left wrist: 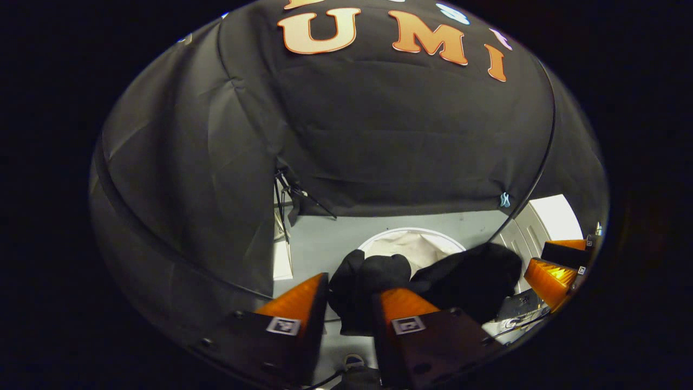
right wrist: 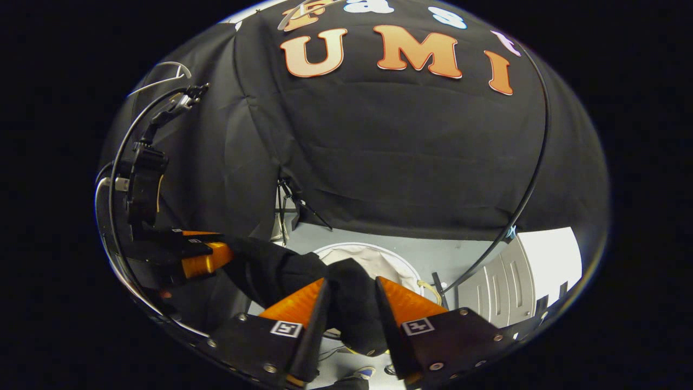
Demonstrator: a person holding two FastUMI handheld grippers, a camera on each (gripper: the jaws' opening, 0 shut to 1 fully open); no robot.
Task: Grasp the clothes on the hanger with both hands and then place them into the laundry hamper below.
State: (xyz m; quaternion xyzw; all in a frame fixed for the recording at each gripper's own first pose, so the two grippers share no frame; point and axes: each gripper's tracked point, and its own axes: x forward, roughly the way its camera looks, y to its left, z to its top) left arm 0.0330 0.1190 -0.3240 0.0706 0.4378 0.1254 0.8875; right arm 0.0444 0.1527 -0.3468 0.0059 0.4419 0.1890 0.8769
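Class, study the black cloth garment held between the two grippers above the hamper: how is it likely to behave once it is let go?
The black cloth garment is probably floppy: it sags and bunches between the left gripper and the right gripper. It seems light, hanging from two pinches. It would likely crumple into the white round laundry hamper rather than roll.

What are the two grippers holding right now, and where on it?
Both hold the black garment: the left gripper pinches a bunched fold at one end, the right gripper a bunched fold at the other, above the white hamper.
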